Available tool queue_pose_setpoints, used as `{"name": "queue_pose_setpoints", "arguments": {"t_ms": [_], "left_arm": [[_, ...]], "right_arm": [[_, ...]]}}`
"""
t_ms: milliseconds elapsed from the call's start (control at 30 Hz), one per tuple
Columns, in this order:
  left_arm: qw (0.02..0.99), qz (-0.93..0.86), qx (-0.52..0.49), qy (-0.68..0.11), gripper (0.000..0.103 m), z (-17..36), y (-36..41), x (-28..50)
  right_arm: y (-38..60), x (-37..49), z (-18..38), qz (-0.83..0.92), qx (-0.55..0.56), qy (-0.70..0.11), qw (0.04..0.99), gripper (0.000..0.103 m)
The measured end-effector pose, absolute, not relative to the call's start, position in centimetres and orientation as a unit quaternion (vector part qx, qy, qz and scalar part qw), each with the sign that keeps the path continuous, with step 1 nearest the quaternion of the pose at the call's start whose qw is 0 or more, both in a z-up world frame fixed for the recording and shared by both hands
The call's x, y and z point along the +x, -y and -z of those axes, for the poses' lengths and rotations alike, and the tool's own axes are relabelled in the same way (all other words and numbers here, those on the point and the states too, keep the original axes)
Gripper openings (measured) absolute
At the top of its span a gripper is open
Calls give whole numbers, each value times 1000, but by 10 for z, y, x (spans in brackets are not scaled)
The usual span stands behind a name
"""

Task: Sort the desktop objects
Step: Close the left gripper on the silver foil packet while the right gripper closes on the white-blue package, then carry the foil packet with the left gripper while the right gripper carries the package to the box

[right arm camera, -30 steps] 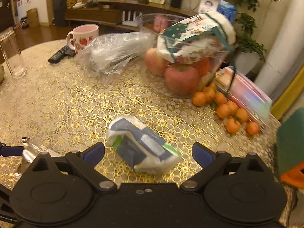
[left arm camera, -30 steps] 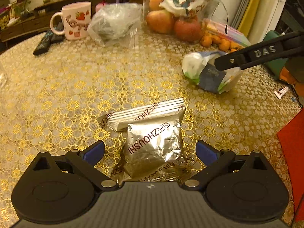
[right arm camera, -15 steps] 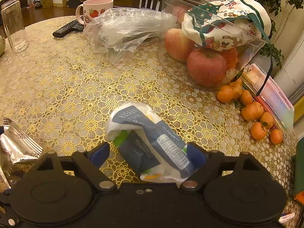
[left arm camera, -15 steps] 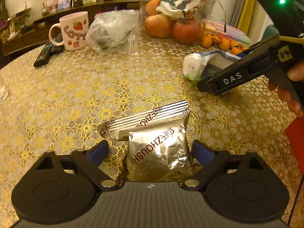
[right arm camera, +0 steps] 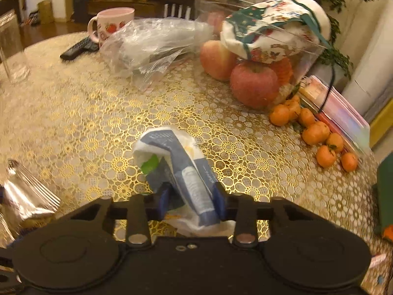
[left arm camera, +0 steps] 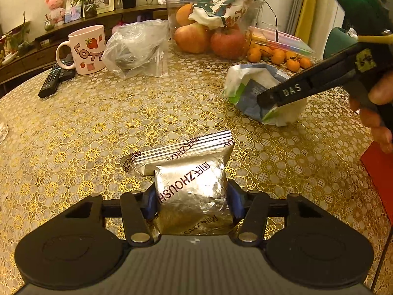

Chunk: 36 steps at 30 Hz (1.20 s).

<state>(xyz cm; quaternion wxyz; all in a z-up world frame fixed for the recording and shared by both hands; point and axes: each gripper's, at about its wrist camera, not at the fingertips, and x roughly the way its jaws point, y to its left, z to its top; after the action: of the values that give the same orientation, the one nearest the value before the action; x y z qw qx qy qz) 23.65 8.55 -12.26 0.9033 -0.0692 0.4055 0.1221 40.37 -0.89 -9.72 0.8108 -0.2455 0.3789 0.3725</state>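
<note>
A silver foil packet [left arm camera: 191, 186] printed with dark red letters lies on the gold lace tablecloth [left arm camera: 98, 127], on top of a second foil packet [left arm camera: 181, 150]. My left gripper [left arm camera: 192, 202] is closing, and its blue pads press the top packet's two sides. A crumpled white, blue and green tissue pack [right arm camera: 179, 169] lies further right. My right gripper [right arm camera: 191, 201] is closing too, and its pads squeeze that pack narrow. In the left wrist view the right gripper's black finger [left arm camera: 289, 92] lies across the tissue pack [left arm camera: 248, 86]. The foil packet's [right arm camera: 29, 196] edge shows at the right wrist view's left.
At the back stand a pink strawberry mug [left arm camera: 86, 49], a black remote [left arm camera: 54, 78], a clear plastic bag [left arm camera: 137, 46], a clear fruit container [left arm camera: 211, 32] with apples under a patterned cloth, several small oranges [right arm camera: 316, 132] and pastel books [right arm camera: 339, 113]. A drinking glass [right arm camera: 12, 51] stands far left.
Both grippers went from wide open to closed in on their objects: the left onto the foil packet, the right onto the tissue pack, which is now squeezed narrow. The right gripper also dropped slightly.
</note>
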Motion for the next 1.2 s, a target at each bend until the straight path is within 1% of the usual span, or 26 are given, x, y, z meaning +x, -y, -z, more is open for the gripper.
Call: {"name": "queue_pose_setpoints", "arguments": {"t_ms": [33, 100, 300, 800, 1200], "left_arm": [[903, -122, -68, -406, 54, 122, -85, 236], [903, -121, -67, -408, 52, 121, -85, 235], [897, -108, -94, -418, 51, 114, -87, 226], [906, -62, -80, -411, 51, 69, -56, 187], [915, -7, -63, -398, 51, 35, -10, 155]], "right_arm": [[10, 401, 96, -368, -243, -378, 814, 26], [15, 396, 92, -356, -231, -379, 822, 22], [37, 376, 81, -328, -184, -404, 834, 16], [112, 294, 39, -307, -108, -414, 850, 13], [178, 240, 12, -282, -53, -415, 864, 14]]}}
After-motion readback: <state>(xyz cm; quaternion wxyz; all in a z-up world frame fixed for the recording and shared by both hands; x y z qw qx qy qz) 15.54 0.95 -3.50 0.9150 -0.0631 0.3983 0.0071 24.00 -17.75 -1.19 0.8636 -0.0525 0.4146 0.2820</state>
